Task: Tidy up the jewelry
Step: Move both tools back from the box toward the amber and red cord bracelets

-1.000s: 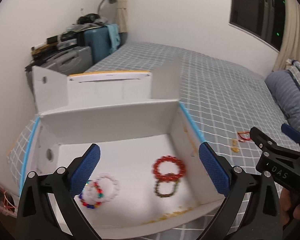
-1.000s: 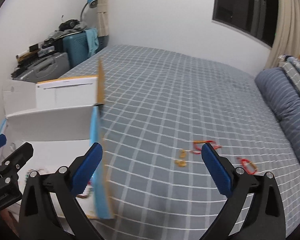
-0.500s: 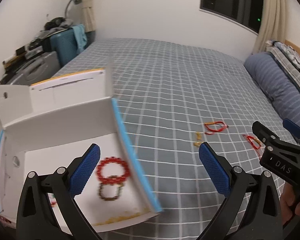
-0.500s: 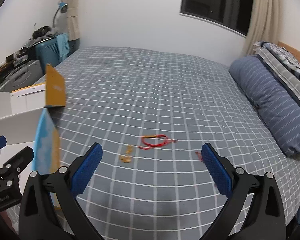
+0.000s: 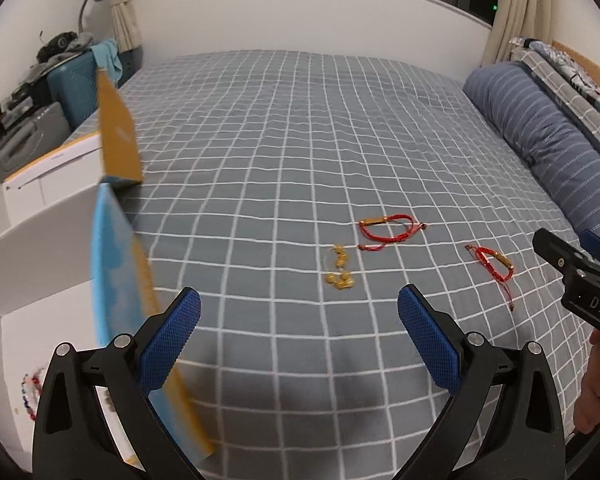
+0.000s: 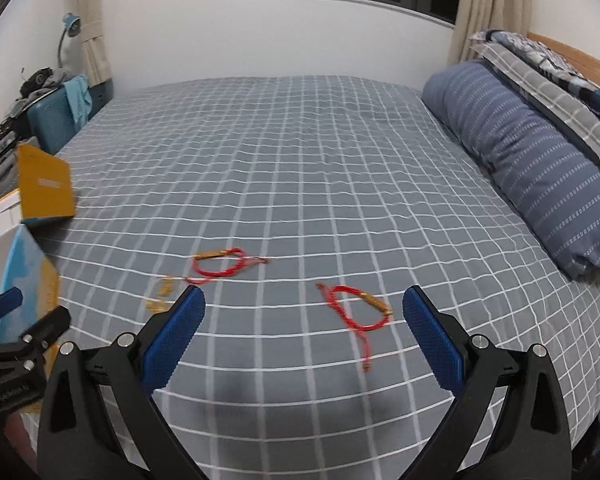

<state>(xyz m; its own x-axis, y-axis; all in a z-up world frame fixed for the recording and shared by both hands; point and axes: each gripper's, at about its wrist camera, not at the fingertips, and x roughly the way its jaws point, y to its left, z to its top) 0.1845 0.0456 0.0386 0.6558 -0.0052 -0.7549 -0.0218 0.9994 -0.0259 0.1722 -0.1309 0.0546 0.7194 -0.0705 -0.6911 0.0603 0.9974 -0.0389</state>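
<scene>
Two red cord bracelets lie on the grey checked bedspread: one (image 5: 388, 229) (image 6: 221, 265) further back, the other (image 5: 494, 266) (image 6: 356, 307) to its right. A small gold chain (image 5: 340, 270) (image 6: 162, 294) lies left of them. My left gripper (image 5: 298, 334) is open and empty, hovering short of the gold chain. My right gripper (image 6: 302, 330) is open and empty, just short of the nearer red bracelet. The white cardboard box (image 5: 44, 248) (image 6: 28, 264) stands at the left with a beaded bracelet (image 5: 30, 390) barely showing inside.
A striped blue pillow (image 6: 540, 168) and folded bedding line the right side of the bed. A teal suitcase (image 5: 76, 88) and clutter stand against the left wall. A hand (image 5: 596, 392) holds the right gripper's handle at the right edge.
Both grippers have swung right, away from the box and toward the loose jewelry on the bedspread. The box interior has slid out of the left view. Both stayed open.
</scene>
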